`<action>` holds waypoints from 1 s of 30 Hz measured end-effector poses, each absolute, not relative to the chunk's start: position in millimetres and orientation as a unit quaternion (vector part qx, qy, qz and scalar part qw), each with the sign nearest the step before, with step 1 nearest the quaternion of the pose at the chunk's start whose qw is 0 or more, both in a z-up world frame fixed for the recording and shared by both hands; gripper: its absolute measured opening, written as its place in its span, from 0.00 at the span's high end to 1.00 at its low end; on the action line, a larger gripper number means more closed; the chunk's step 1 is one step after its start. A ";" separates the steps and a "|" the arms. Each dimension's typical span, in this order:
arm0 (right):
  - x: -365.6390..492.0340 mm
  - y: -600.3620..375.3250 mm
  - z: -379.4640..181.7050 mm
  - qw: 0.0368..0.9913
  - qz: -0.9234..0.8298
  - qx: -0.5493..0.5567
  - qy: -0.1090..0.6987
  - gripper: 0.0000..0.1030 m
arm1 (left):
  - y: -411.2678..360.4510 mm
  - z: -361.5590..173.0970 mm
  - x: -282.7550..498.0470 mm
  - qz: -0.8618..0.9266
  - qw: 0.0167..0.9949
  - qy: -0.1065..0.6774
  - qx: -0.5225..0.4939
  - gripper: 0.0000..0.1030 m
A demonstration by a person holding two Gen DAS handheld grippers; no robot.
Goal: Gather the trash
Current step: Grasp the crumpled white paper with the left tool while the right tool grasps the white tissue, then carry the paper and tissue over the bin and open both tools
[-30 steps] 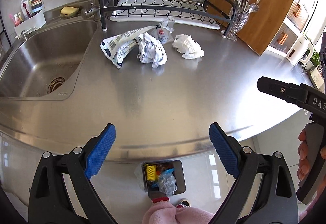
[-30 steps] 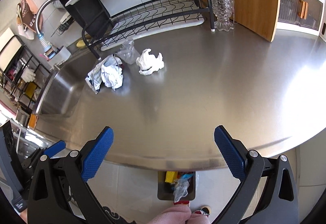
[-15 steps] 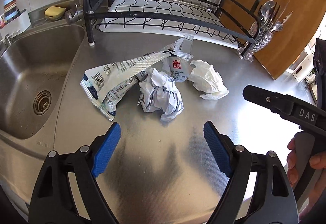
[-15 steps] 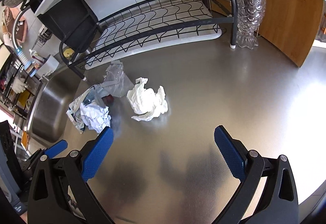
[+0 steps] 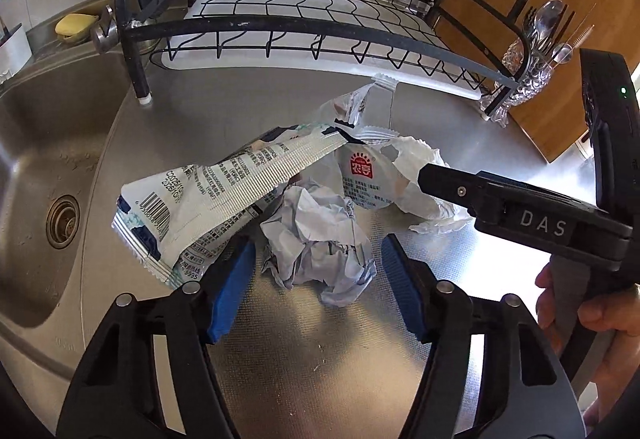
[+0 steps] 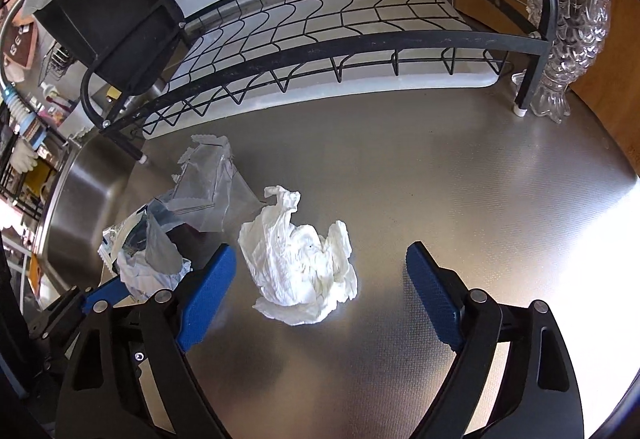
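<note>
Trash on the steel counter point(image 6: 460, 167)
Both grippers are wide open, holding nothing: left gripper point(image 5: 316, 289) around the crumpled paper ball point(image 5: 320, 239), right gripper point(image 6: 320, 293) around the white tissue point(image 6: 300, 271); a long wrapper point(image 5: 208, 199) lies beside.

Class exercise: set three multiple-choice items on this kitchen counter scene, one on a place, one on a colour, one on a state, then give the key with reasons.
1. Where does the crumpled paper ball lie?
A. in the sink
B. between the left tongs' pads
C. on the dish rack

2. What colour are the pads of the right tongs?
A. blue
B. red
C. green

3. How do the right tongs stand?
A. shut on the white tissue
B. open, tissue ungripped
C. shut on nothing

Key: B, the ball sits on the counter in the gap; A, both pads are blue; B, the pads stand wide apart, the tissue untouched.
</note>
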State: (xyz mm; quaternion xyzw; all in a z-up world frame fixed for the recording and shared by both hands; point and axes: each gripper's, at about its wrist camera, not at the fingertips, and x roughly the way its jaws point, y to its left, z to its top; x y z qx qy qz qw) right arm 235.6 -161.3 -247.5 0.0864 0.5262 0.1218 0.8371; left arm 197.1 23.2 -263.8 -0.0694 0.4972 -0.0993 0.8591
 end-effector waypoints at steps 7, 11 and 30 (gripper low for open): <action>241.8 -153.3 -259.6 0.834 0.124 0.067 0.534 0.30 | 17.9 -266.7 200.1 -0.115 0.858 0.497 -0.059 0.49; 235.7 -147.3 -255.9 0.839 0.132 0.048 0.526 0.65 | 14.3 -261.1 191.7 -0.121 0.863 0.487 -0.051 0.50; 83.0 -202.6 -198.4 0.842 0.169 0.091 0.504 0.77 | -14.1 -227.9 32.9 -0.109 0.871 0.476 -0.054 0.50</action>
